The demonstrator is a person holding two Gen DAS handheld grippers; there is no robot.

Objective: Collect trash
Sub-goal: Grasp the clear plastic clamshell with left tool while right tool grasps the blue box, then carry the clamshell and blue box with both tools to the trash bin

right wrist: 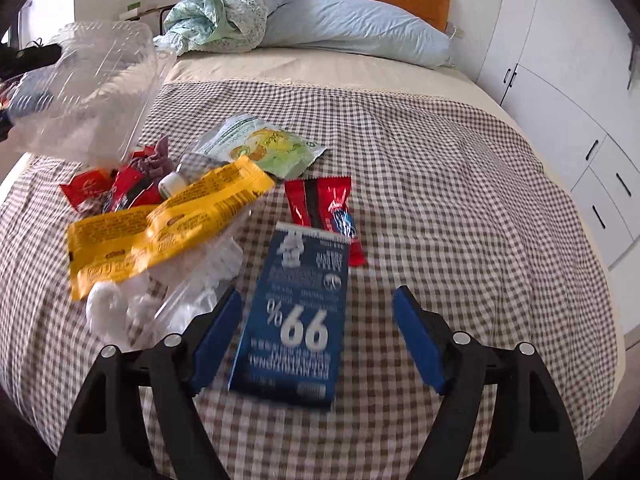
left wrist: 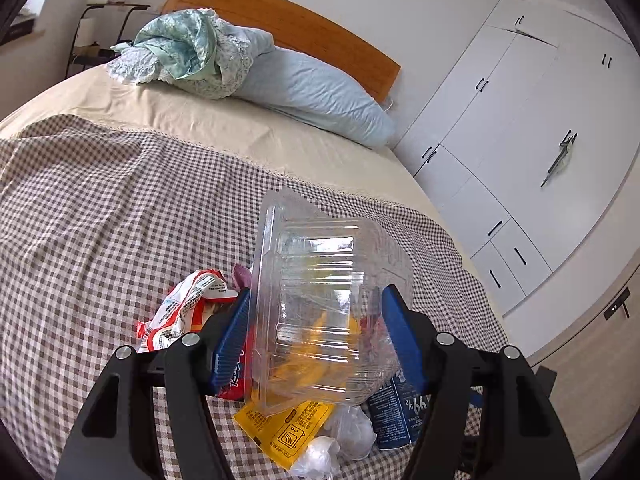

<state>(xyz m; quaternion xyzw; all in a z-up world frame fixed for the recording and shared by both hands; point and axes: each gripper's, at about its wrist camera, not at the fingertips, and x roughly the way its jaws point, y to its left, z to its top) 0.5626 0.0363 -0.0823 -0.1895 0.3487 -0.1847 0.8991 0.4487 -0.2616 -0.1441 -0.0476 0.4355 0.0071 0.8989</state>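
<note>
Left gripper point(left wrist: 316, 332): closed on the clear tub point(left wrist: 320, 300), blue pads pressing its two side walls; tub held above the bed point(left wrist: 100, 200).
Right gripper point(right wrist: 318, 336): jaws wide, nothing held, poised over the blue box point(right wrist: 296, 320), which lies flat on the bed at 6 o'clock of the litter.
Tub handling: probably very light, thin and springy; walls would buckle under a hard squeeze, and the smooth plastic may slip. Ribbed sides look the best hold.
Box handling: likely light, stiff card; take it across its long edges.
Other trash: yellow wrapper point(right wrist: 160, 228) at 9 o'clock of the box, red wrapper point(right wrist: 324, 208) at 12, green pouch point(right wrist: 264, 148) beyond, white tissues point(right wrist: 120, 308) at 8; all soft and crinkly.
Writing: box reads "99%" and "PET NUTRITIONAL"; yellow wrapper shows a microwave symbol; the rest too small.
</note>
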